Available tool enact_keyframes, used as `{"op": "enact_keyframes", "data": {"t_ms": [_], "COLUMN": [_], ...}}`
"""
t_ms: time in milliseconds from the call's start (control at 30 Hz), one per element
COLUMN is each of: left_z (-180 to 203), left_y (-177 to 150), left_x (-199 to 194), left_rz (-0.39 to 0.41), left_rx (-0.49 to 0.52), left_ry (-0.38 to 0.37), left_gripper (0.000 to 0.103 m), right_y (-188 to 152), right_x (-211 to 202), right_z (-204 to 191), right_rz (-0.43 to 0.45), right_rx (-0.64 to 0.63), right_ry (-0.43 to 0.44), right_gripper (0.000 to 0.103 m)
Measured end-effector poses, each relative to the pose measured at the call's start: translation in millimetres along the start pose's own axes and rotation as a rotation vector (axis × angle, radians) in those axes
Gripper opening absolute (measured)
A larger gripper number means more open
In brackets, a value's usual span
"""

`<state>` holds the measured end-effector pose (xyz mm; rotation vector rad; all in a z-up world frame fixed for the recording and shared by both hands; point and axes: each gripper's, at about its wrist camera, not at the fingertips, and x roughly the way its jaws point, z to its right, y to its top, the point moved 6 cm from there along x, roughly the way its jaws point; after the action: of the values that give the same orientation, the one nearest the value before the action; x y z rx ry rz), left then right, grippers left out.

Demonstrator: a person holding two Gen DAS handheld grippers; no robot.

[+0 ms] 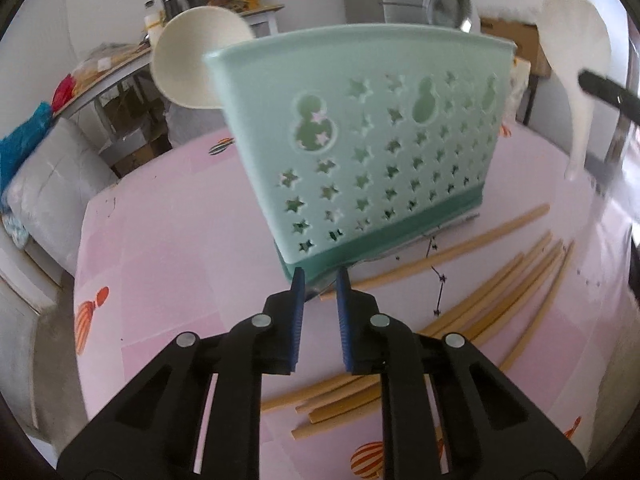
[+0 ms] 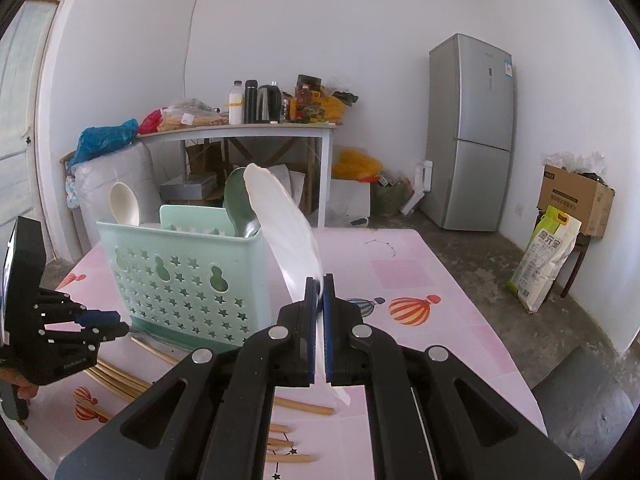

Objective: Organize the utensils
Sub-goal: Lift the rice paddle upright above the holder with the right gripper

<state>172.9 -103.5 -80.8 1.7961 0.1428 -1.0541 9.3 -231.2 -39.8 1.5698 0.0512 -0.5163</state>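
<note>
- Left wrist view: the left gripper (image 1: 320,276) sits low over the pink table (image 1: 180,248), fingers a narrow gap apart with nothing between them, tips just in front of the near bottom corner of the mint holder (image 1: 360,140).
- The holder stands upright, star cutouts all over its near wall plus three gourd-shaped holes.
- A cream spoon (image 1: 196,56) sticks out of the holder's far left end, bowl up.
- Top right, a white spoon (image 1: 580,60) hangs in the air, bowl up, handle pointing down, long axis close to vertical. A black finger of the other gripper reaches it from the right.
- Chopsticks (image 1: 492,300) lie loose on the table right of the holder, mostly running near-left to far-right. I count around eight, but they overlap so can't be sure.
- Right wrist view: the right gripper (image 2: 319,292) is clamped on the white spoon's (image 2: 288,224) handle; bowl points up and far-left, next to the holder's (image 2: 188,276) right end.
- Two spoons in the holder here: cream one (image 2: 125,203) on the left, a green one (image 2: 236,200) on the right.
- The left gripper (image 2: 116,326) shows at the left edge near the holder's base; can't tell its gap from here.
- Can't read the writing on the fridge (image 2: 472,132) sticker, cardboard box (image 2: 576,200) or yellow-green bag (image 2: 546,260).
</note>
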Motion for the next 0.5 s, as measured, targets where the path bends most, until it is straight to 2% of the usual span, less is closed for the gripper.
{"op": "enact_keyframes", "data": {"t_ms": [100,300,500], "left_z": [-4,-6,5], "left_y": [4,-1,-6], "left_x": [3,3,1], "left_rz": [0.001,-0.002,-0.004], "left_rx": [-0.023,-0.008,0.039], "left_ry": [-0.018,-0.014,0.025], "left_gripper": [0.014,0.016,0.018], "right_y": [0,1,1], "right_x": [0,0,-1], "right_z": [-2,-3,-4], "right_rz": [0.001,0.002,0.003], "right_rx": [-0.001,0.007,0.008], "right_ry": [0.002,0.004,0.005], "right_gripper": [0.003,0.003,0.003]}}
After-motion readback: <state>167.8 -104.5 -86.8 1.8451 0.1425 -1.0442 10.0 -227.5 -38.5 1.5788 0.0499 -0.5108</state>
